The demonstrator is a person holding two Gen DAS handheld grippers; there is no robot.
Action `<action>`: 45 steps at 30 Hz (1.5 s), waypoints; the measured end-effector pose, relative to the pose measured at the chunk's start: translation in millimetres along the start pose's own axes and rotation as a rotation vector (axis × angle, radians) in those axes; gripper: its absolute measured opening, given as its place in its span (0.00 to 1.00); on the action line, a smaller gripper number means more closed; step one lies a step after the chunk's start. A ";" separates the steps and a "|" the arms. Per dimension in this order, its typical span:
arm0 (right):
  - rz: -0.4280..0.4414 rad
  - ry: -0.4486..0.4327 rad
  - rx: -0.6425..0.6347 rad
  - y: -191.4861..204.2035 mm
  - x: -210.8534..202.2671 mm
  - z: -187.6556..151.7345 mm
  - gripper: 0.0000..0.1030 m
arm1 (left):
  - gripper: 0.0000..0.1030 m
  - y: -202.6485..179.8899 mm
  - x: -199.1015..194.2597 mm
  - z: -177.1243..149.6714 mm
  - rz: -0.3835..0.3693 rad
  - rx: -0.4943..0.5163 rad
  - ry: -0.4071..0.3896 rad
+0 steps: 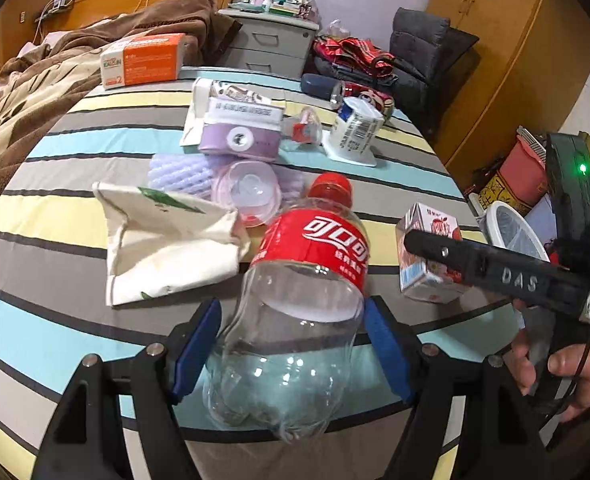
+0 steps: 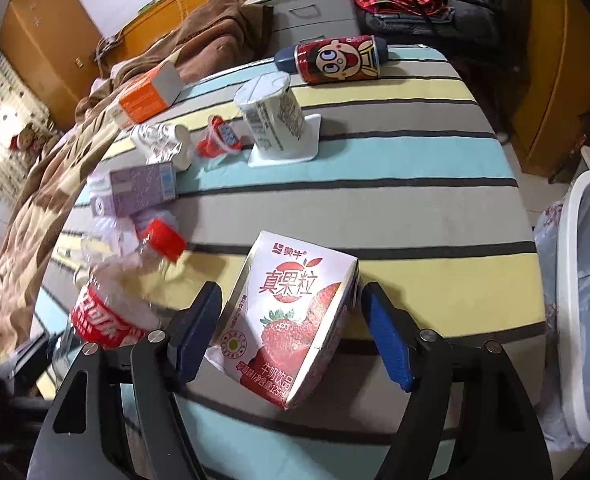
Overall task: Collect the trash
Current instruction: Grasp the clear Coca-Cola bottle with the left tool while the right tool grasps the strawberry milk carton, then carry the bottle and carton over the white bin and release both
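Note:
My left gripper [image 1: 293,344] is shut on an empty clear cola bottle [image 1: 295,312] with a red label and red cap, held above the striped bed sheet [image 1: 55,216]; the bottle also shows in the right wrist view [image 2: 111,304]. My right gripper [image 2: 289,336] has its blue pads around a strawberry milk carton [image 2: 291,320], which also shows in the left wrist view [image 1: 431,256]. The right pad touches the carton's edge and the left pad sits just beside it. A white bin with a plastic liner [image 2: 587,280] stands right of the bed.
More trash lies on the sheet: a white yoghurt cup [image 2: 273,120], a red cartoon can [image 2: 341,58], a purple box [image 2: 135,192], an orange box [image 2: 147,92], a small red cup [image 2: 217,140], a cream cloth bag [image 1: 167,240]. A brown blanket [image 1: 27,92] lies at left.

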State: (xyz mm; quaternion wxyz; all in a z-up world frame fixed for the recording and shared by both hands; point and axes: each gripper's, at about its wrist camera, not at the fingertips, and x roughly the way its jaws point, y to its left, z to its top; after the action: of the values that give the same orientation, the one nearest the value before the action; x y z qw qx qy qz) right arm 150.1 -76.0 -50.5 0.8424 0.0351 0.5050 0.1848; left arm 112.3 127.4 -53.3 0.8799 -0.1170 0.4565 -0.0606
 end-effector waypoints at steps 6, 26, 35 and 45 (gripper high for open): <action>-0.023 0.046 -0.042 -7.8 -11.0 -7.3 0.72 | 0.73 -9.5 1.8 1.9 -0.047 0.006 0.030; -0.165 -0.036 -0.085 -8.4 -10.8 -21.6 0.71 | 0.69 -15.6 25.7 15.5 -0.001 0.026 0.050; -0.141 -0.088 -0.063 -13.0 -16.2 -26.3 0.54 | 0.62 -18.4 21.5 12.6 0.006 0.025 0.041; -0.134 -0.148 -0.033 -20.9 -31.0 -33.9 0.54 | 0.62 -29.8 9.2 10.3 -0.002 0.018 -0.001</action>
State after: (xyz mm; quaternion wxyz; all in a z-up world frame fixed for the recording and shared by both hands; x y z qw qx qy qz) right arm 113.5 -110.5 -46.2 0.8883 0.0007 0.4394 0.1332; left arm 126.0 98.2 -47.0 0.8810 -0.1094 0.4556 -0.0653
